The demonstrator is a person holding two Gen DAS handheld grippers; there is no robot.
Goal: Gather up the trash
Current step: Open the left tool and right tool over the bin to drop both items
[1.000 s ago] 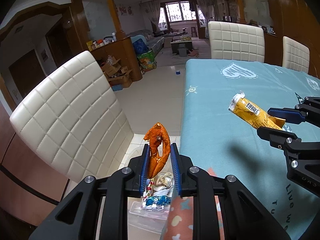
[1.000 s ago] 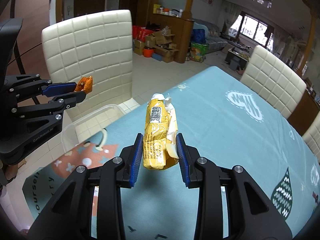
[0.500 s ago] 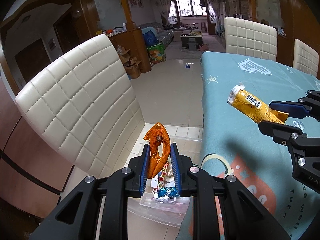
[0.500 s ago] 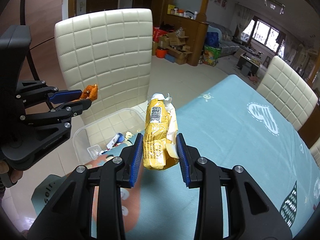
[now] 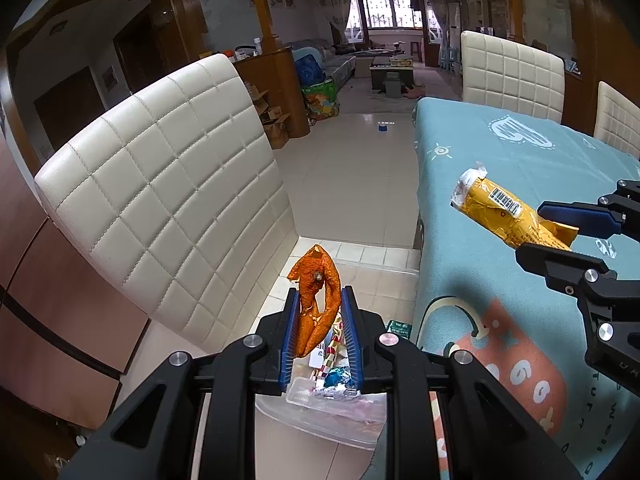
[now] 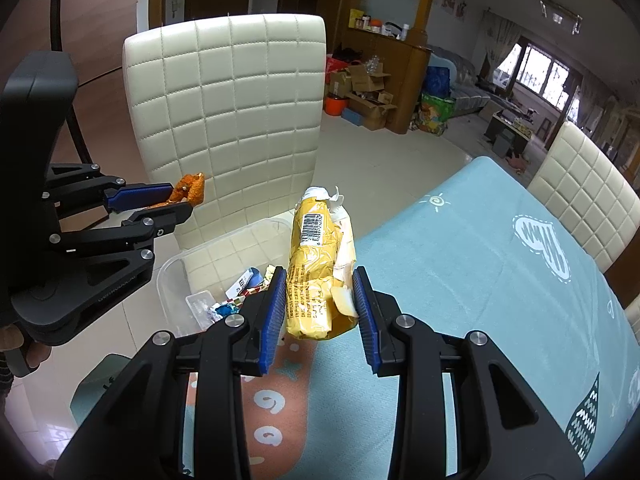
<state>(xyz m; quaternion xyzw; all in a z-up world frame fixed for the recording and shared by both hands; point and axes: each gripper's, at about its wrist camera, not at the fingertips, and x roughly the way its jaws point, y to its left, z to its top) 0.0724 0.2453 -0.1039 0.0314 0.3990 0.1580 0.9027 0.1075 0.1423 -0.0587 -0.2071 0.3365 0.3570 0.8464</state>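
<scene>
Orange and dried, a curl of fruit peel (image 5: 316, 300) stands upright between the blue pads of the left tool (image 5: 318, 320), which is clamped on it at the lower centre of the left wrist view. Below the peel, partly hidden by the tool, sits a clear plastic bin (image 5: 340, 428) on the tiled floor (image 5: 360, 168). It holds several wrappers (image 5: 334, 376), one blue and shiny, one checked red and green. A cream quilted chair (image 5: 168, 208) fills the left half of that frame, with the bin just beside its base.

At the right edge of the same view the right tool (image 5: 560, 236) reaches in, closed on a crumpled yellow packet (image 5: 504, 216) with a barcode near its torn white end. The packet hangs above the table (image 5: 500, 280), which wears a light blue cloth with a coral patch at its near corner.

From the right wrist view, the yellow packet (image 6: 320, 272) stands nearly upright at frame centre, pinched at its lower part between the blue pads of the right tool (image 6: 320, 308). The bin (image 6: 176, 280) shows to the left of the packet, just off the table's (image 6: 460, 280) edge, with the chair (image 6: 240, 120) behind it. In the left middle of that frame the left tool (image 6: 172, 200) holds the peel (image 6: 190, 190) in the air above and left of the bin. Fingers (image 6: 24, 352) of a person's hand show at the lower left edge.
</scene>
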